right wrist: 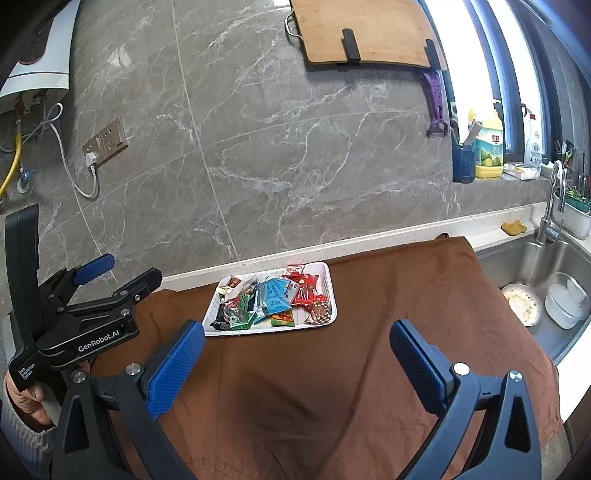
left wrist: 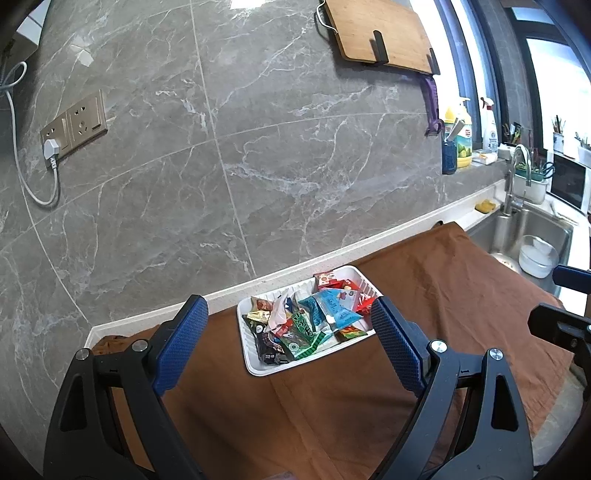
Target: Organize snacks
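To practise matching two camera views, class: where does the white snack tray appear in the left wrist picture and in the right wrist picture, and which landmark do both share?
Left wrist view: the white snack tray lies at centre, between the open fingers of the left gripper, on the brown cloth.
Right wrist view: the tray lies at centre, beyond the open right gripper.
Shared landmark: the wooden cutting board hanging on the wall.

Your left gripper (right wrist: 110, 273) reads "GenRobot.AI" and "Data Acquisition System"; the yellow bottle (right wrist: 488, 147) label shows "立白".
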A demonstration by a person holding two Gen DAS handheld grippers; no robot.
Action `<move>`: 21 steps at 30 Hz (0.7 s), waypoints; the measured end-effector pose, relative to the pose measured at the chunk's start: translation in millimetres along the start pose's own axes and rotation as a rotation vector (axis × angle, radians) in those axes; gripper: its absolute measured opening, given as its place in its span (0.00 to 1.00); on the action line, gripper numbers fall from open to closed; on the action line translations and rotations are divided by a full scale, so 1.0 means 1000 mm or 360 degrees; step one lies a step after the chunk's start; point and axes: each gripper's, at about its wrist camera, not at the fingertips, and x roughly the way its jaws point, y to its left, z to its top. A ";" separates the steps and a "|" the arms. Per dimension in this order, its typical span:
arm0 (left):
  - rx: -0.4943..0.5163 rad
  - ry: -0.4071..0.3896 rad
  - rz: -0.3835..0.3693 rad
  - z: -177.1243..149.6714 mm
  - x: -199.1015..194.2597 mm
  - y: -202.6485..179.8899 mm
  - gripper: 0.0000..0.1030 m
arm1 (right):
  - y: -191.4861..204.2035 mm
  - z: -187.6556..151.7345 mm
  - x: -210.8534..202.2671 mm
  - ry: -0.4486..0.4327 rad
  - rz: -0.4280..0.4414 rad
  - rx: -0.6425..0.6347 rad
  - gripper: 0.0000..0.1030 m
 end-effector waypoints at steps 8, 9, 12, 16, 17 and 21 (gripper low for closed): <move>-0.0010 0.0021 0.0001 -0.001 0.007 -0.001 0.87 | 0.002 -0.005 0.003 0.0017 0.0008 0.0008 1.00; -0.0012 0.0024 0.0002 -0.001 0.007 -0.001 0.87 | 0.002 -0.005 0.003 0.0019 0.0009 0.0009 1.00; -0.0014 0.0031 -0.0003 -0.002 0.008 -0.001 0.87 | 0.003 -0.006 0.004 0.0024 0.0009 0.0007 1.00; -0.0012 0.0025 0.0001 -0.002 0.008 -0.001 0.87 | 0.003 -0.006 0.004 0.0024 0.0008 0.0009 1.00; -0.0014 0.0027 -0.0003 -0.002 0.009 -0.001 0.87 | 0.003 -0.005 0.004 0.0024 0.0008 0.0009 1.00; -0.0012 0.0028 -0.0003 -0.002 0.009 -0.001 0.87 | 0.003 -0.005 0.004 0.0025 0.0009 0.0009 1.00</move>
